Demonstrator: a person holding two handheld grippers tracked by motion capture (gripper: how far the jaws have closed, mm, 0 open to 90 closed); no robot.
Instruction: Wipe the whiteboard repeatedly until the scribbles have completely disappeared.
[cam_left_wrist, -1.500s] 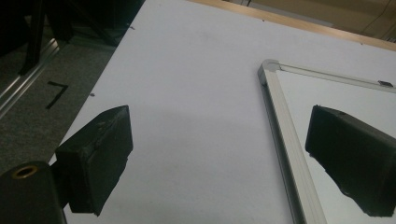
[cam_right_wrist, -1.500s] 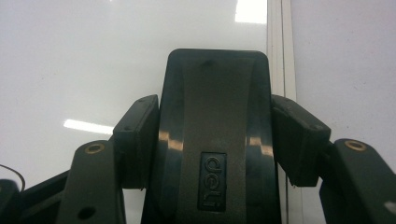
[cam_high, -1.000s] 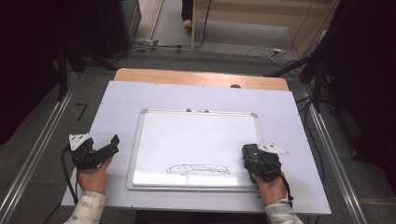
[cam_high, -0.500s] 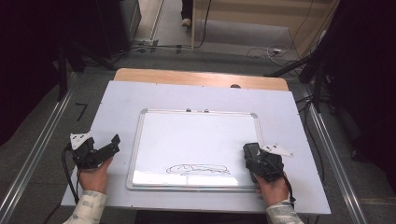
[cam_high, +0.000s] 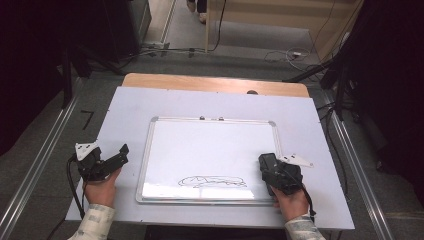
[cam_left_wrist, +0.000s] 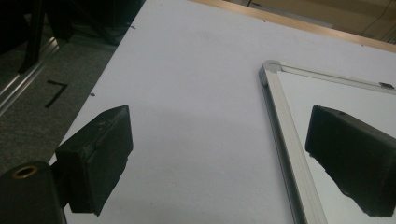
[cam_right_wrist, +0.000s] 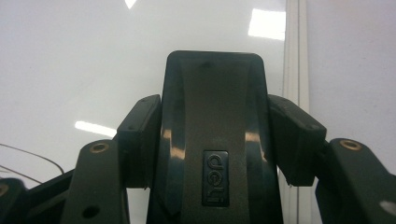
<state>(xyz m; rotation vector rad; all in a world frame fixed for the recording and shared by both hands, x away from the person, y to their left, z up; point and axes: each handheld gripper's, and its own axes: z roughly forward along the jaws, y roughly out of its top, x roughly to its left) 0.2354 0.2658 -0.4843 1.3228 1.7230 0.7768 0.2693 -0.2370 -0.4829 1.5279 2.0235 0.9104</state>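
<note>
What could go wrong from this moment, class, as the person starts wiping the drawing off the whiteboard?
1. The whiteboard lies loose on the table; the open left gripper hovers beside its frame, so a wipe may push the board.
2. The right gripper pinches the black eraser only by its sides; pressing could twist it loose.
3. The drawing sits near the lower frame, so strokes may catch it.

A black plastic whiteboard eraser (cam_right_wrist: 215, 135) — glossy, embossed logo on its back — sits clamped over the aluminium-framed whiteboard (cam_high: 210, 150), near its right edge, beside a scribbled outline (cam_high: 212, 181).

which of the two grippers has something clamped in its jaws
The right gripper: its jaws press both sides of a black plastic whiteboard eraser. The left gripper stands open and holds nothing.
</note>
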